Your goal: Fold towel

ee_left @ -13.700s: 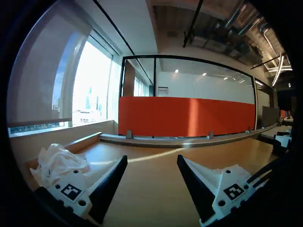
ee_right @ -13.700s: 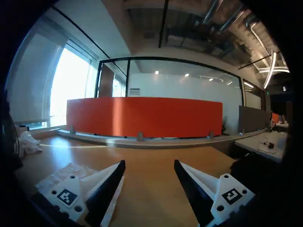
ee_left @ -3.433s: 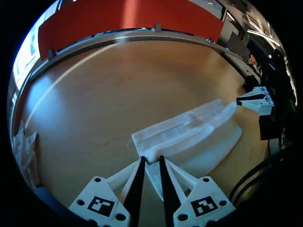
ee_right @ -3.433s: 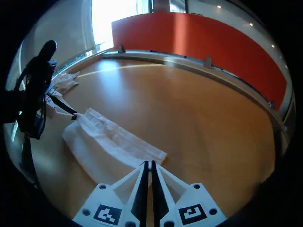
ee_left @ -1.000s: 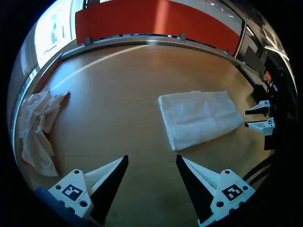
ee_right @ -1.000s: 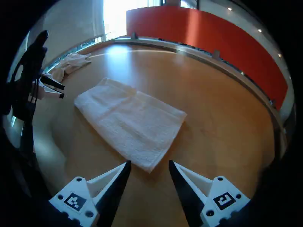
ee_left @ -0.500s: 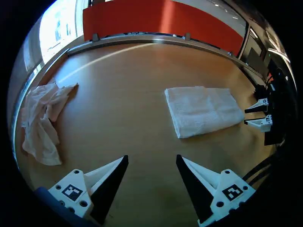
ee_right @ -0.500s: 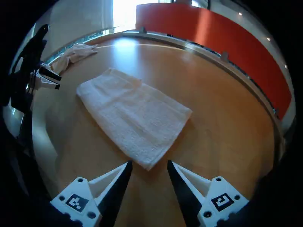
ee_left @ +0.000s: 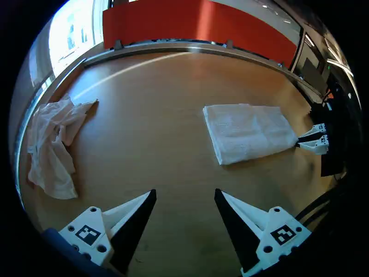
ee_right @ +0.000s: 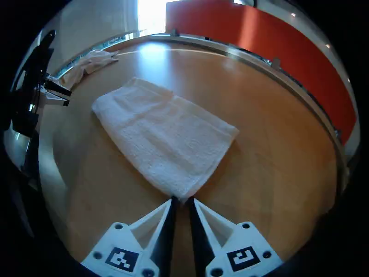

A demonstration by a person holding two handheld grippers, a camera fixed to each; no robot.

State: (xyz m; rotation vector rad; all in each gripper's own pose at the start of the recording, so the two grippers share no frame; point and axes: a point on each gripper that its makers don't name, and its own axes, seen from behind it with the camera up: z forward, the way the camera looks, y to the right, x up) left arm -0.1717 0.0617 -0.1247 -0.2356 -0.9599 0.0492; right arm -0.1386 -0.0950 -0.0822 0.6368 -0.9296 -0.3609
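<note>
My right fingers [ee_right: 166, 221], tagged with black-and-white square markers [ee_right: 121, 258], pinch the near corner of the folded towel [ee_right: 166, 138] flat on the table [ee_left: 152, 115], while my left fingers [ee_left: 133, 217] hover spread apart, well clear.

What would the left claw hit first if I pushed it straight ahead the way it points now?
Most likely the bare tabletop. The open left claw aims down at wood between the crumpled cloth and the folded towel, which lies right of its line. Depth is hard to judge here.
</note>
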